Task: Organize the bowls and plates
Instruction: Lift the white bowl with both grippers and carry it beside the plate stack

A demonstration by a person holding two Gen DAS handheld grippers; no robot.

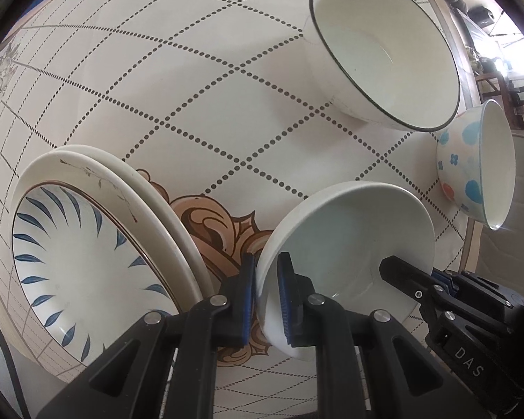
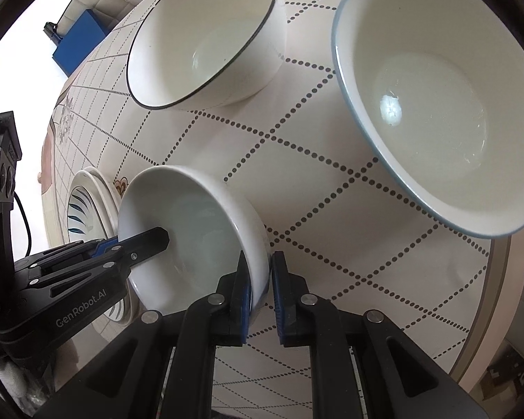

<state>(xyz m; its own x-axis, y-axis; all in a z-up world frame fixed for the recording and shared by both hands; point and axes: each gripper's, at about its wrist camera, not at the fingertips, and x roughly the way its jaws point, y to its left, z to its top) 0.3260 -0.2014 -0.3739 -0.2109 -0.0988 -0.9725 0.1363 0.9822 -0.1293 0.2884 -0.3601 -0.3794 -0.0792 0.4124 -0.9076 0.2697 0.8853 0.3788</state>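
Bowls and plates sit on a round tiled table [image 1: 199, 80]. Both grippers clamp one small white bowl [image 1: 349, 244] from opposite sides of its rim: the left gripper [image 1: 266, 302] pinches the left wall, the right gripper [image 2: 261, 296] the right wall, each with one finger inside. The bowl is near the table's front edge; whether it touches the surface is unclear.

Judging by the layout, sorting is partway done: a stack of plates [image 1: 97, 244], a blue-leaf one on top, lies just left of the held bowl. Three bowls remain apart: a black-rimmed bowl [image 1: 384, 52] far off, a blue-rimmed bowl [image 2: 436, 104] right, and a spotted bowl [image 1: 471, 164].

Readable writing: "GenRobot.AI" on the left gripper, "DAS" on the right.
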